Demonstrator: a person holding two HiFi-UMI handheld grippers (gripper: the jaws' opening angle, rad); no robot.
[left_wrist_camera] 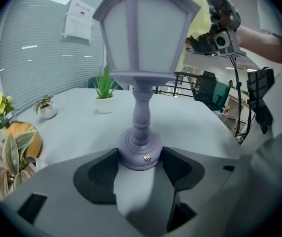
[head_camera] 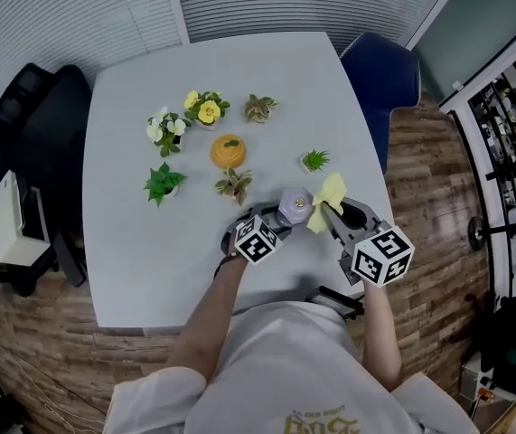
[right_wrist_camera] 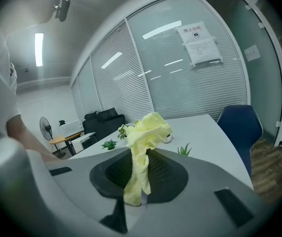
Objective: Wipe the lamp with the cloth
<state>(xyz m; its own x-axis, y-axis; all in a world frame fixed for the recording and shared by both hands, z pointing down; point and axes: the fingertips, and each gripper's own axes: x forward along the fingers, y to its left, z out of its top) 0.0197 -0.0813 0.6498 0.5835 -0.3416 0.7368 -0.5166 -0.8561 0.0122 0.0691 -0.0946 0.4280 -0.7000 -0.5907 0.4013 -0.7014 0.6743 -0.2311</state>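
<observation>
A lilac lantern-shaped lamp [head_camera: 295,205] stands upright near the table's front edge. My left gripper [head_camera: 282,221] is at its foot. In the left gripper view the round lamp base [left_wrist_camera: 141,152] sits between the two dark pads [left_wrist_camera: 99,179], which touch it on both sides. The lamp's shade [left_wrist_camera: 143,31] rises above. My right gripper [head_camera: 326,213] is just right of the lamp, shut on a crumpled yellow cloth [head_camera: 328,197]. That cloth [right_wrist_camera: 143,147] hangs bunched between the pads of the right gripper [right_wrist_camera: 140,184]. From the left gripper view the cloth [left_wrist_camera: 194,23] is up beside the shade.
Several small potted plants [head_camera: 165,183] and an orange pot [head_camera: 229,151] stand on the white table [head_camera: 131,260] beyond the lamp. A blue chair [head_camera: 382,80] is at the table's right side, and a black chair [head_camera: 32,125] at the left.
</observation>
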